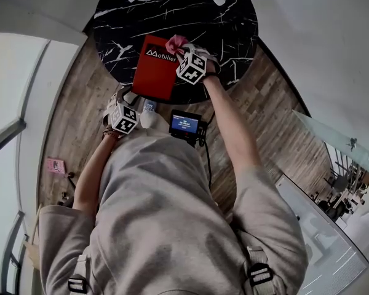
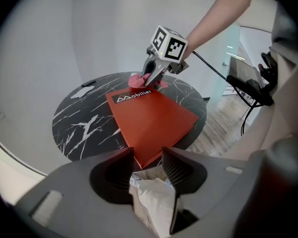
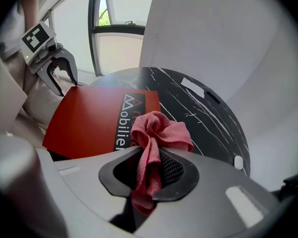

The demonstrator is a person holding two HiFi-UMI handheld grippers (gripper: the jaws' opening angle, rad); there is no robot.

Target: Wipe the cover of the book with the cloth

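Round black marble table (image 1: 234,23) in the upper middle of the head view. The red book (image 1: 155,66) lies flat on its near side, white title strip at the far end, and its near corner seems to reach the table's rim.

- Right gripper (image 3: 148,160): jaws clamped on the pink cloth (image 3: 159,128). A bunched wad sticks out ahead of the tips and a tail hangs behind. It hangs at the title end of the cover; contact with the cover not clear.
- Left gripper (image 2: 148,158): jaws apart, gripping nothing. The book's near corner sits right at the gap. Something pale and crumpled shows lower in the gap; cannot tell what.

Handling, as I judge it:
- The book looks stiff and flat, with a smooth cover on polished stone, so it will likely skate under a sideways wipe. Best pinned or pinched at that near corner, clear of the wiping path.
- The cloth is soft and light, no risk to it. The grip is on a fold near the middle, so the loose wad does the wiping. Light downward pressure should be enough.
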